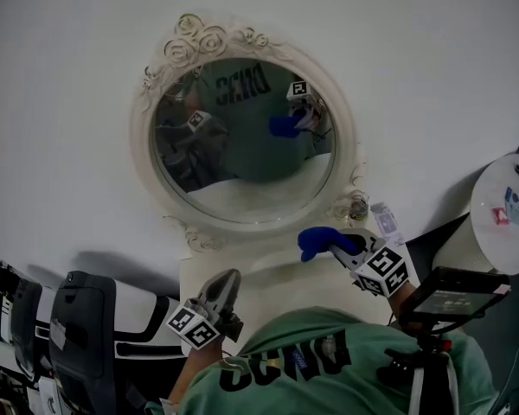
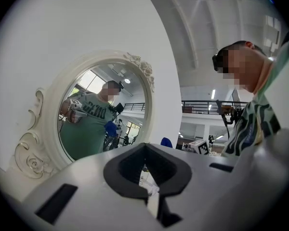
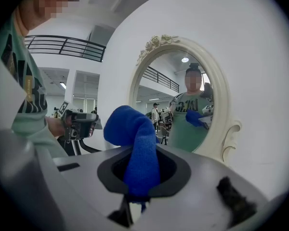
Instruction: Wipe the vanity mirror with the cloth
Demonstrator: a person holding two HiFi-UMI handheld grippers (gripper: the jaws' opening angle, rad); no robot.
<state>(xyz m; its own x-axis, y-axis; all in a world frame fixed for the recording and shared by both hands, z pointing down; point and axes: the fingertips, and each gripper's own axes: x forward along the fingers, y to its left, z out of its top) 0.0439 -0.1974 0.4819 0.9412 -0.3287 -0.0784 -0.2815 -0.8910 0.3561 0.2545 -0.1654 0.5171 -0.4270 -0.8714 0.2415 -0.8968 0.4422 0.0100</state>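
Observation:
An oval vanity mirror [image 1: 242,141] in an ornate white frame hangs on the white wall above a white vanity top [image 1: 268,275]. My right gripper [image 1: 339,247] is shut on a blue cloth [image 1: 322,240] and holds it just below the mirror's lower right rim, apart from the glass. In the right gripper view the blue cloth [image 3: 135,146] sticks up from the shut jaws of the right gripper [image 3: 137,177], with the mirror [image 3: 183,105] ahead. My left gripper [image 1: 227,277] is shut and holds nothing, low over the vanity top. The left gripper view shows the left gripper [image 2: 147,170] and the mirror [image 2: 103,114] at left.
A small glass jar [image 1: 358,207] and a small packet [image 1: 386,221] stand on the vanity by the frame's lower right. A round white table [image 1: 506,201] is at right, a screen on a stand [image 1: 454,292] beside my right arm, dark chairs [image 1: 78,327] at lower left.

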